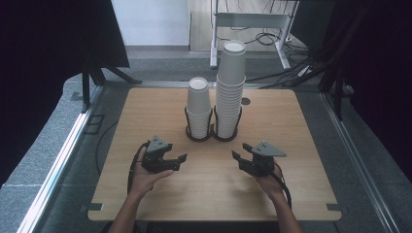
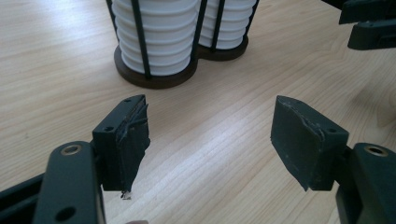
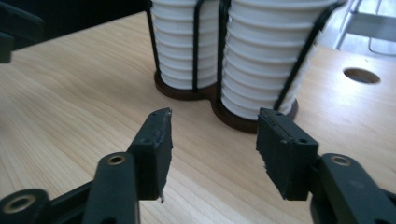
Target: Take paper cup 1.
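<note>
Left gripper [image 1: 180, 158] is held in the left hand [image 1: 145, 175] above the near-left part of the table, jaws parted, nothing between. Right gripper [image 1: 238, 156] is held in the right hand [image 1: 267, 182] near-right, jaws likewise parted and empty.
</note>
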